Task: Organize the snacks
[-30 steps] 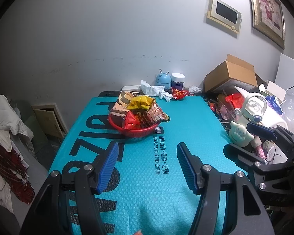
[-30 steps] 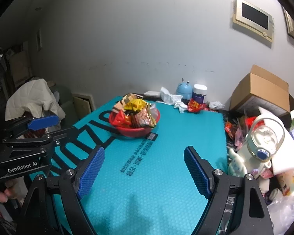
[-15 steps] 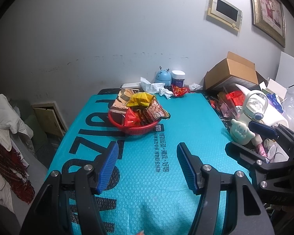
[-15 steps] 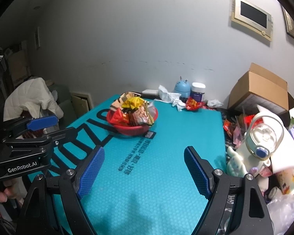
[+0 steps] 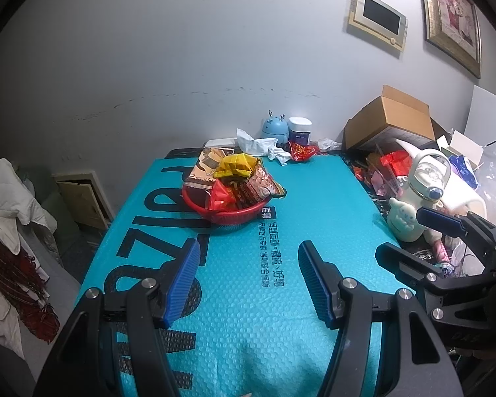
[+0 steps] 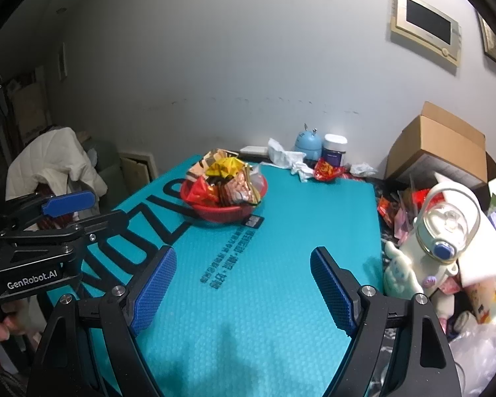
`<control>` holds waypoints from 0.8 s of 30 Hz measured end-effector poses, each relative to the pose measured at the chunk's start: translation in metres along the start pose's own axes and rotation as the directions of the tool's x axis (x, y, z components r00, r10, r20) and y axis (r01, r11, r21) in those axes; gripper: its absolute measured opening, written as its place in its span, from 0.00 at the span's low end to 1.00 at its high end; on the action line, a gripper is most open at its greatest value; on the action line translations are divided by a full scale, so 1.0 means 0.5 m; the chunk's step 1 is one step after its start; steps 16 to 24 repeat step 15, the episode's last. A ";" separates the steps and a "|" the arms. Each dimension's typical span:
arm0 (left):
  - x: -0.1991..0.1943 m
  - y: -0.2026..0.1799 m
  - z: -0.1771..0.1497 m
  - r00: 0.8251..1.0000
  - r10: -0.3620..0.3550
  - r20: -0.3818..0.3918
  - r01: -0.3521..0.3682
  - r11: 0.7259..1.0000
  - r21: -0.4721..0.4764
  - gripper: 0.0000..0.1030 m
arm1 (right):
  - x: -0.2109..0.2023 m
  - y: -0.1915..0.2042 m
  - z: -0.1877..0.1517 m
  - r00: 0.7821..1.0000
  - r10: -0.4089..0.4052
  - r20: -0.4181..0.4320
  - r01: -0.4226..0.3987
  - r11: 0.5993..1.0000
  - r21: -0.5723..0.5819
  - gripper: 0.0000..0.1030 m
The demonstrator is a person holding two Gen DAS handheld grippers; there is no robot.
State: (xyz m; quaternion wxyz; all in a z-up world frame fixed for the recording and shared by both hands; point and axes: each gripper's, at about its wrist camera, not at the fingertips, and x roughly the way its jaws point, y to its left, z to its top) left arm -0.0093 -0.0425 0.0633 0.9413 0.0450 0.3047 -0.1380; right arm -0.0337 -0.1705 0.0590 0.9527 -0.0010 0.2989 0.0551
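Note:
A red basket (image 5: 229, 215) (image 6: 215, 213) piled with snack packets (image 5: 238, 178) (image 6: 226, 178) stands on the far half of a teal mat (image 5: 248, 314) (image 6: 281, 281). A loose red wrapper (image 5: 300, 151) (image 6: 327, 169) lies at the mat's back edge. My left gripper (image 5: 249, 248) hovers over the near part of the mat, open, with nothing between its blue pads. My right gripper (image 6: 243, 253) is open wider, also with nothing in it, well short of the basket. Each gripper shows at the side of the other's view, the right one (image 5: 423, 235) and the left one (image 6: 82, 211).
Behind the mat stand a blue deer-shaped gadget (image 5: 274, 127), a dark jar (image 5: 299, 129) and crumpled tissues (image 5: 254, 142). To the right lie a cardboard box (image 5: 390, 122), a white bottle (image 5: 426, 178) and mixed clutter. A white jacket (image 5: 6, 198) hangs past the left edge.

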 end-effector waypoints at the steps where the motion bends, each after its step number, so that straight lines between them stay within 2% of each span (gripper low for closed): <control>1: 0.000 -0.001 0.000 1.000 -0.001 -0.001 0.001 1.000 0.000 0.59 | 0.000 -0.001 -0.001 1.000 0.000 -0.002 0.000 1.000 0.001 0.82; 9: 0.008 -0.007 -0.014 1.000 -0.002 -0.019 0.002 1.000 -0.001 0.59 | 0.002 -0.005 -0.015 1.000 -0.007 -0.011 0.007 1.000 0.014 0.82; 15: 0.028 -0.006 -0.028 0.999 -0.012 -0.045 0.012 1.000 -0.012 0.59 | 0.017 -0.016 -0.030 0.998 -0.046 -0.039 0.047 0.998 0.031 0.82; 24: 0.028 -0.006 -0.028 0.999 -0.012 -0.045 0.012 1.000 -0.012 0.59 | 0.017 -0.016 -0.030 0.998 -0.046 -0.039 0.047 0.998 0.031 0.82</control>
